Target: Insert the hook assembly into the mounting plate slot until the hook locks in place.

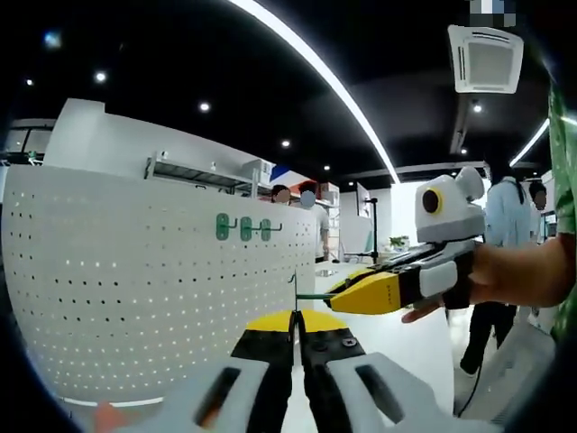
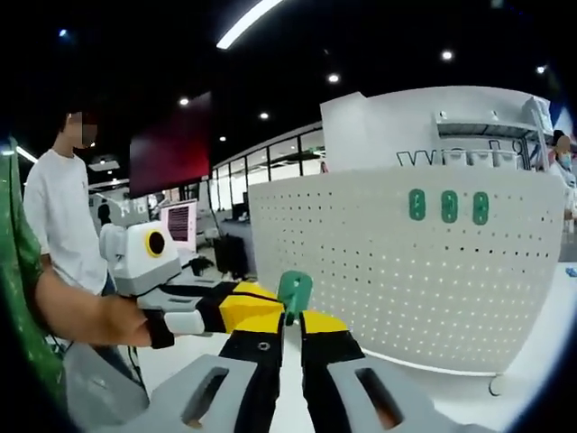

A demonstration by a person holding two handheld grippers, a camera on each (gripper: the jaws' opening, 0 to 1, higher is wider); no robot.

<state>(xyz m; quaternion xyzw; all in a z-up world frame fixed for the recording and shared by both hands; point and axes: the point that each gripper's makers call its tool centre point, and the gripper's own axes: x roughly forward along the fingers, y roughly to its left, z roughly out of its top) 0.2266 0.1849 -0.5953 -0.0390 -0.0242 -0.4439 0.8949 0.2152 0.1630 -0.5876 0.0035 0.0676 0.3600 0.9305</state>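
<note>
Claws are meeting in mid-air in front of the white perforated pegboard panel (image 1: 135,271), which is standing upright on the white bench (image 2: 532,361). In the left gripper view, the left claw (image 1: 296,327) is sitting with its yellow-tipped jaws pressed together on the thin metal rod of the green hook assembly (image 1: 311,296), while the right claw (image 1: 347,293) is coming in from the right, held by a person's hand (image 1: 505,271), and gripping the same rod. In the right gripper view, the right claw (image 2: 290,329) is pinching the hook's green plastic base plate (image 2: 295,293). Three green hook plates (image 2: 448,206) are already sitting in a row high on the pegboard. People are standing in the background on both sides.
</note>
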